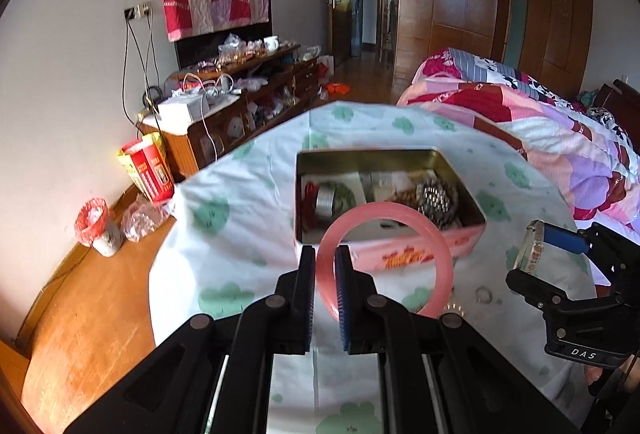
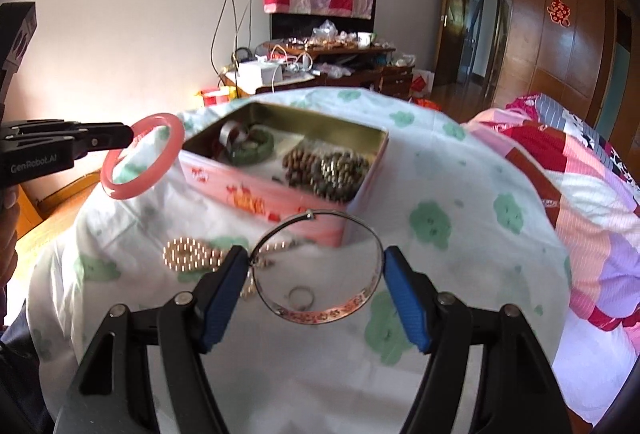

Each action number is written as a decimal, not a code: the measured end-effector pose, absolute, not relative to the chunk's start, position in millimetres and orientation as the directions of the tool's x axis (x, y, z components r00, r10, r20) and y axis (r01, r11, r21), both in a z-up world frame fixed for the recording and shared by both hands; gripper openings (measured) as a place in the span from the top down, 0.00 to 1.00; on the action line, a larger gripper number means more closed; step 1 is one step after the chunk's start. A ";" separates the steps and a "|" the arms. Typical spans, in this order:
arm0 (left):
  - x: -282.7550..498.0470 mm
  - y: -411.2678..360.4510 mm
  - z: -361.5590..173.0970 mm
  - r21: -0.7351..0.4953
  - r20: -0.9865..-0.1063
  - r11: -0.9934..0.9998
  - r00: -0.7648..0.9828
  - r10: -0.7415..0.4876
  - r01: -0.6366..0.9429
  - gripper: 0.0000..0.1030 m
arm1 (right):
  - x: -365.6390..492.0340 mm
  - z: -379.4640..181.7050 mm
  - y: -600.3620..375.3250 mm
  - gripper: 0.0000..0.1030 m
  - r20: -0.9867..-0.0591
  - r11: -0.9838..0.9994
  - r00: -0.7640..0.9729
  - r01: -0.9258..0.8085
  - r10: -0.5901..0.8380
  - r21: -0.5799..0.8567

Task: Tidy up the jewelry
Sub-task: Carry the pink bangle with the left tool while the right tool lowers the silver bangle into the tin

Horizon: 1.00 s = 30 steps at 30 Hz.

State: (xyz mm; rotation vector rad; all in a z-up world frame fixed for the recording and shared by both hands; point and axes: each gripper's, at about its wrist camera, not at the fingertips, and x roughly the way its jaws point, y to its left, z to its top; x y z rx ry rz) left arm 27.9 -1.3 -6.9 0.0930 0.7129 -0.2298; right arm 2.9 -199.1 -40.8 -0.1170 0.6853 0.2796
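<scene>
Left wrist view: left gripper [image 1: 325, 266] raised over the cloth-covered table [image 1: 248, 201], fingers pressed onto the rim of a pink bangle [image 1: 436, 254]. The pinched arc of the rim sits between the two blue pads; the rest of the ring hangs free ahead and to the right of the tips. Just beyond the bangle, straight ahead, an open pink tin [image 1: 416, 254] with a gold interior. Inside it, a silver ring band [image 1: 325, 200] and a green bangle [image 1: 347, 195] toward the left, a heap of beaded bracelets [image 1: 438, 202] toward the right.

Right gripper [image 1: 536, 254] shows at the far right of this view, carrying a silver bangle [image 1: 534, 250] seen nearly edge-on.

Right wrist view: right gripper [image 2: 316, 266] spread wide, with a thin silver bangle [image 2: 320, 314] spanning the gap, each blue pad bearing on an opposite side of the hoop. Engraved band along its lower arc. Seen through the hoop, a small ring [image 2: 301, 297] lying on the cloth. Left of the near finger, a gold bead bracelet [image 2: 188, 254] on the cloth. Tin [image 2: 264, 201] ahead and slightly left; pink bangle [image 2: 142, 157] held up at far left by the other gripper [image 2: 128, 135], beside the tin's left corner.
</scene>
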 end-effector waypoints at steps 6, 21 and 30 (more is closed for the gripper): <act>40.8 -3.2 6.0 0.028 -0.638 0.972 0.753 -0.163 0.235 0.91 | 21.5 -26.4 -196.8 0.30 -0.611 0.953 0.760 -0.303 0.222 -0.031; 110.6 -7.9 -0.4 0.043 -0.667 0.978 0.735 -0.123 0.202 0.91 | 80.7 -13.6 -180.4 0.30 -0.582 0.948 0.785 -0.309 0.210 -0.075; 135.4 -20.9 -18.1 0.104 -0.687 0.974 0.723 -0.076 0.202 0.91 | 111.1 -32.9 -175.8 0.30 -0.606 0.947 0.776 -0.300 0.174 -0.112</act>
